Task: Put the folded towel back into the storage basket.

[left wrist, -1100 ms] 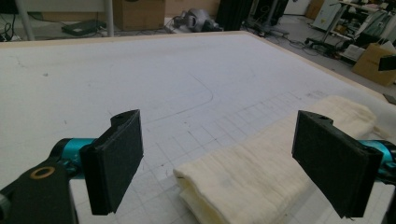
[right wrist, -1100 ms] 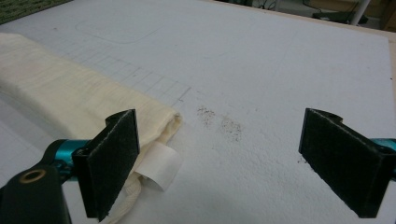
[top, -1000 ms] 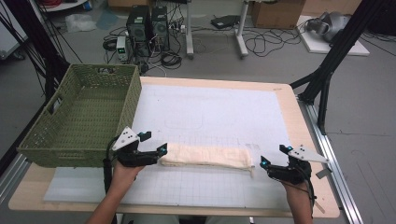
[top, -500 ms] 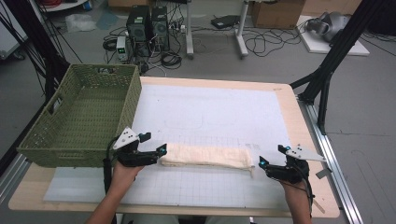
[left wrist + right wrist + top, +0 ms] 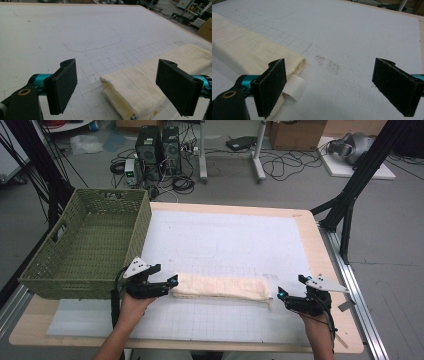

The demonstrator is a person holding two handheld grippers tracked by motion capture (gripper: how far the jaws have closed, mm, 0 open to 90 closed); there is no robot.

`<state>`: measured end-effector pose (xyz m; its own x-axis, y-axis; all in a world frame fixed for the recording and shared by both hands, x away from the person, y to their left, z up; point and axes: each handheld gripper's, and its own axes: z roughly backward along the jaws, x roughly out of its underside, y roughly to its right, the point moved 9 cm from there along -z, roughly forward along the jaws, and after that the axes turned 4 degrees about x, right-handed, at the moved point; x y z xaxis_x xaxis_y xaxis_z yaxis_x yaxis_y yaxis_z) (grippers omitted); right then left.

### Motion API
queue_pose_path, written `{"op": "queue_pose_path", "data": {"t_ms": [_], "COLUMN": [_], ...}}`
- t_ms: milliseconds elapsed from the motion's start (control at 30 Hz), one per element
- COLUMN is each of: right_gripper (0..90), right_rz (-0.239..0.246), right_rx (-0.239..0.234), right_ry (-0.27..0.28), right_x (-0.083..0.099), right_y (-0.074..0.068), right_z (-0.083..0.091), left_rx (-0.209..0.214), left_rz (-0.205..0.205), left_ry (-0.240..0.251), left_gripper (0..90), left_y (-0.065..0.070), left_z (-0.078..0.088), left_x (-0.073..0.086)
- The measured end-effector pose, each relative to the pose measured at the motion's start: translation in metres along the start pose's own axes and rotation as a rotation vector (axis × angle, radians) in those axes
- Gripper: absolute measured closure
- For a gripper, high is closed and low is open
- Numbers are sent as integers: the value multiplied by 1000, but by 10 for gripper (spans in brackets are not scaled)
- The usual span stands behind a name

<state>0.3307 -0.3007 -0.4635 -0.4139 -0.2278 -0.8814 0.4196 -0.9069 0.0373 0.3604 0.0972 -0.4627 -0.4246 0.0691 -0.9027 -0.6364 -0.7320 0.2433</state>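
Lying lengthwise near the front edge of the desk (image 5: 305, 227), the folded cream towel (image 5: 220, 287) rests flat on the white gridded mat (image 5: 225, 235), its long axis running left to right.

Left claw (image 5: 171, 281): held by the person's left hand (image 5: 131, 304) at the towel's left end. In the left gripper view the jaws stand wide apart, with the folded end of the towel (image 5: 140, 87) between them; the pads do not press on the cloth, and nothing is gripped. The layered fold edge faces the camera.

Right claw (image 5: 281, 295): held by the person's right hand (image 5: 315, 317) just beside the towel's right end. In the right gripper view the jaws are likewise spread wide. The towel's corner (image 5: 249, 50) and a small white tag (image 5: 294, 90) lie against the left-hand jaw of that view; whether the pad touches the cloth cannot be determined. Bare mat with a faint brown smudge (image 5: 328, 63) occupies the space between the jaws.

Green woven basket (image 5: 85, 245): stands on the left part of the desk, just behind the left claw, apart from the towel.
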Motion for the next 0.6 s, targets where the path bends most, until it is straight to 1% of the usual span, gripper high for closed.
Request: {"op": "queue_pose_path", "data": {"t_ms": [100, 167, 200, 233, 300, 400, 433, 467, 500, 600], "right_gripper": [115, 115, 115, 115, 115, 115, 115, 116, 116, 116], "right_rz": [-4, -9, -2, -1, 7, 11, 12, 15, 21, 34], "right_rx": [-4, -14, -18, -19, -24, -29, -33, -38, -47, -53], "right_ry": [-5, -12, -14, -19, -26, -28, -30, -34, -36, -52], "right_x": [0, 1, 1, 2, 2, 1, 2, 2, 2, 5], "right_y": [0, -1, -1, -2, -4, -7, -8, -10, -11, -13], "right_z": [-1, -2, -4, -4, -6, -7, -7, -8, -8, -10], "left_rx": [-3, -9, -13, -7, -8, -6, -8, -21, -29, -32], "left_rz": [-1, -6, -8, -5, 1, 10, 7, 5, 6, 15], "left_ry": [-29, -41, -46, -52, -68, -91, -99, -108, -120, -171], "left_gripper": [188, 220, 234, 236, 257, 259, 259, 260, 266, 290], "left_y": [0, 1, 0, 1, 0, 1, 1, 1, 1, 0], "left_z": [-3, -4, -4, -4, -5, -7, -7, -8, -9, -12], "left_x": [4, 6, 6, 7, 9, 13, 14, 15, 17, 25]}}
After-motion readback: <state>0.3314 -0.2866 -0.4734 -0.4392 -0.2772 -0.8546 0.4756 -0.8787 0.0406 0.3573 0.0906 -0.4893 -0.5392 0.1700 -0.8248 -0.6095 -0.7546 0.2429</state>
